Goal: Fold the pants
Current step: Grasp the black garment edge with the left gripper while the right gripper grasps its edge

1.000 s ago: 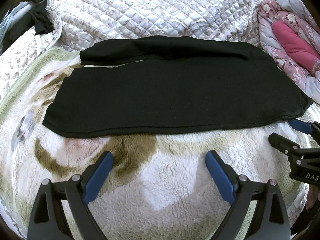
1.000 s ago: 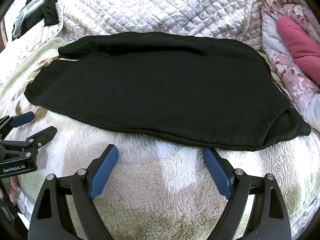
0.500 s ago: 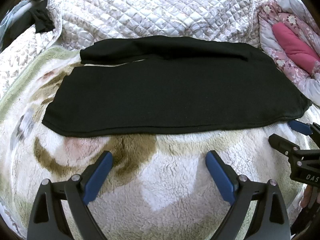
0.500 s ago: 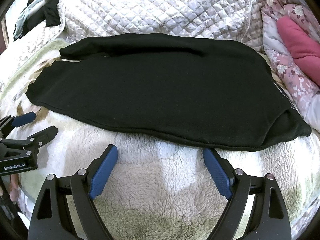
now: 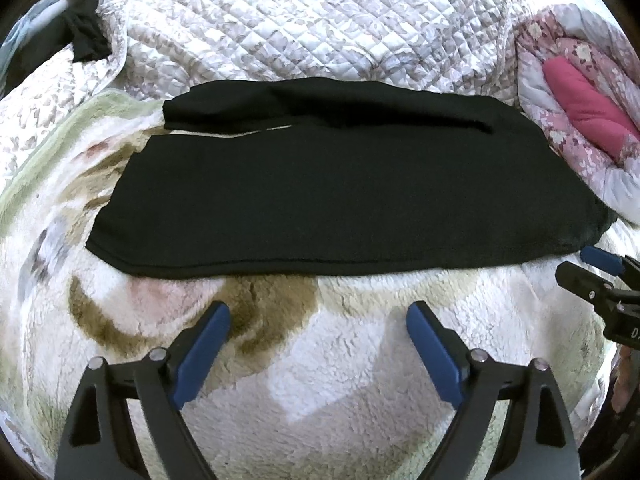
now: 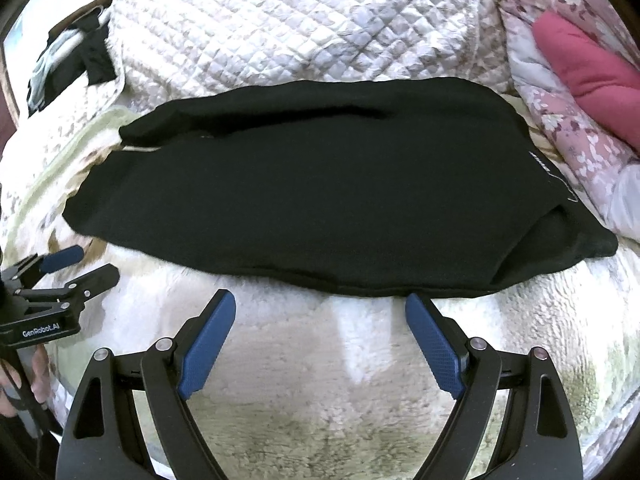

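The black pants (image 5: 340,196) lay flat across the fleece blanket (image 5: 320,360) on the bed, apparently folded leg over leg, with the crosswise folds left. The left gripper (image 5: 318,344) was closing on nothing, just short of the near hem; the right gripper (image 6: 320,340) gaped empty.

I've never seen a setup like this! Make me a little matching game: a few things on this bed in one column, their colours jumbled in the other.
Things:
1. pants
2. quilted bedspread
3. gripper pads
4. cushion at the right edge

Colours:
A. blue
B. pink
C. black
D. white with grey pattern

Pairs: 1-C, 2-D, 3-A, 4-B
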Demonstrator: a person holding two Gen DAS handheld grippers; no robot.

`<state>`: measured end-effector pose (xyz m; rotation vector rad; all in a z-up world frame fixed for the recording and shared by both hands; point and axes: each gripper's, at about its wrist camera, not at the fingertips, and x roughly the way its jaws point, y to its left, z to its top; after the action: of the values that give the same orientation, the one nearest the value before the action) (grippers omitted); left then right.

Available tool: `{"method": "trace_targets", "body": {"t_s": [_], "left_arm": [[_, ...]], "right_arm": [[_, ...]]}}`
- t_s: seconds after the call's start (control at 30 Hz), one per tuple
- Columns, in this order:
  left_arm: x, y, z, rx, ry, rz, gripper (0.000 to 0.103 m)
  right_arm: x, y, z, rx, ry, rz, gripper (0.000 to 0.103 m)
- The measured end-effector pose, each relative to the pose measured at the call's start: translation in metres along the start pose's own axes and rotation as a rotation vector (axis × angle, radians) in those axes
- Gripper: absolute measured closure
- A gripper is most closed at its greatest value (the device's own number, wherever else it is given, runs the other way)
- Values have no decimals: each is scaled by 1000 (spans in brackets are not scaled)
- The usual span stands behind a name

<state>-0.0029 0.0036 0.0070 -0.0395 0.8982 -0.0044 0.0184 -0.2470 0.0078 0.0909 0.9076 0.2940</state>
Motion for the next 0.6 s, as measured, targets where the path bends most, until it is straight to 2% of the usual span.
{"method": "trace_targets", "body": {"t_s": [0.2, 0.33, 0.47, 0.53, 0.6], "left_arm": [[-3, 20, 6, -76, -25, -13, 14], [-1, 46, 10, -191, -12, -25, 14], [0, 71, 9, -309, -5, -56, 16], [0, 77, 9, -328, -15, -39, 16], [4, 82, 10, -352, -11, -55, 16]], "right_arm": [[-8, -23, 6, 83, -26, -15, 16], [-11, -44, 9, 175, -33, -20, 16], [-20, -70, 9, 294, -67, -62, 16], [-24, -87, 7, 370, -78, -91, 16], [-26, -102, 5, 445, -95, -69, 16]]}}
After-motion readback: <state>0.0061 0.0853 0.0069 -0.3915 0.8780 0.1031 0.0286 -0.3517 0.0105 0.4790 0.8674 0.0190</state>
